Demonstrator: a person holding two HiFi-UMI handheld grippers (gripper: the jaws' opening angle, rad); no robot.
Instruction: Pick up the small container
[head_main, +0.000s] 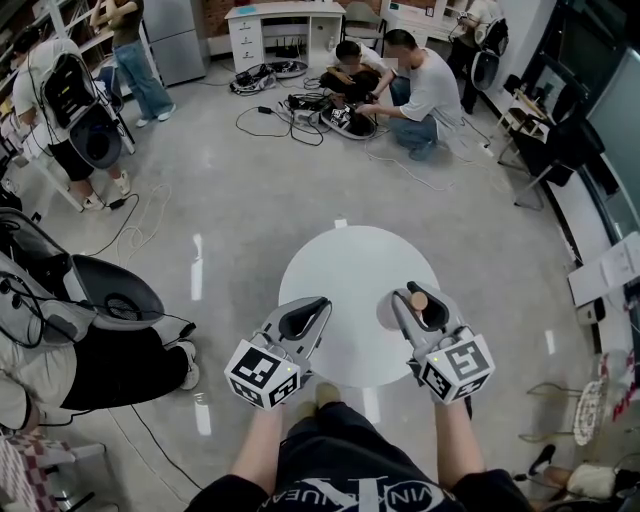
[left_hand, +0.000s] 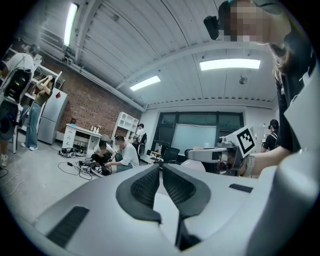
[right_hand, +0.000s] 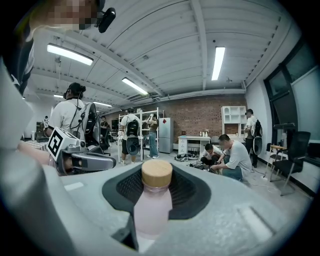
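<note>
A person standing at a round white table (head_main: 340, 262) holds a two-jaw gripper in each hand, seen from a head-mounted camera looking steeply down. The right gripper (head_main: 421, 310) has its jaws clamped on the small container (head_main: 419, 299), which sits upright between the dark ribbed pads (right_hand: 190, 192) over the right part of the tabletop. Whether its base touches the table or hangs just above it cannot be told.

The right gripper view gives the closest look at the small container (right_hand: 154, 205): a slim bottle with a pale, frosted pink body, rounded shoulders and a short neck, topped by a light tan round cap (right_hand: 157, 172) that looks like wood or cork. The cap rises above the pads, while the body fills the gap between the jaws.

The left gripper (head_main: 318, 304) hovers beside it, over the left part of the table, its jaws closed tip to tip with nothing between them.

Behind the table, two people crouch (head_main: 395, 85) on the grey floor among cables and gear, and others stand near shelving by a brick wall (right_hand: 200, 119).
</note>
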